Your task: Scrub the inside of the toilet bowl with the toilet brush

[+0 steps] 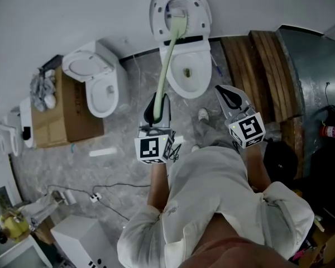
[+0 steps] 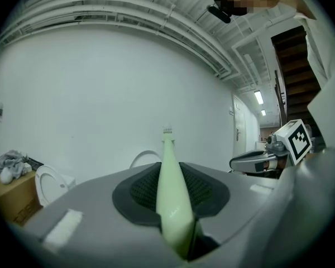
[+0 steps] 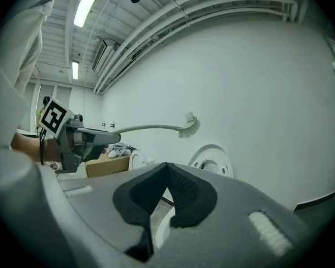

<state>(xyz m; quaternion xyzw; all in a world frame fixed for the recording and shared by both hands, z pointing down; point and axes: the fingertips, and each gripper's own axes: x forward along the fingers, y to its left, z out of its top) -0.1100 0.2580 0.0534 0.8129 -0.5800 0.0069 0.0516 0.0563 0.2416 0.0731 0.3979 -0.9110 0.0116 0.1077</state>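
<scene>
A white toilet has its bowl [image 1: 188, 74] open and its lid [image 1: 178, 7] raised against the wall. My left gripper [image 1: 156, 109] is shut on the handle of a pale green toilet brush [image 1: 168, 54]. The handle runs up from the jaws, and the brush head [image 1: 178, 20] is in the air in front of the lid, not in the bowl. In the left gripper view the handle [image 2: 172, 188] is clamped between the dark pads. The right gripper view shows the brush head [image 3: 190, 124] above the lid [image 3: 212, 161]. My right gripper [image 1: 230, 97] hangs right of the bowl, shut and holding nothing.
A second white toilet [image 1: 97, 80] stands to the left beside a cardboard box [image 1: 67, 113] with rags on it. Wooden planks [image 1: 265, 71] lean at the right, with a red fire extinguisher [image 1: 332, 130] further right. Cables [image 1: 100, 197] trail over the grey floor.
</scene>
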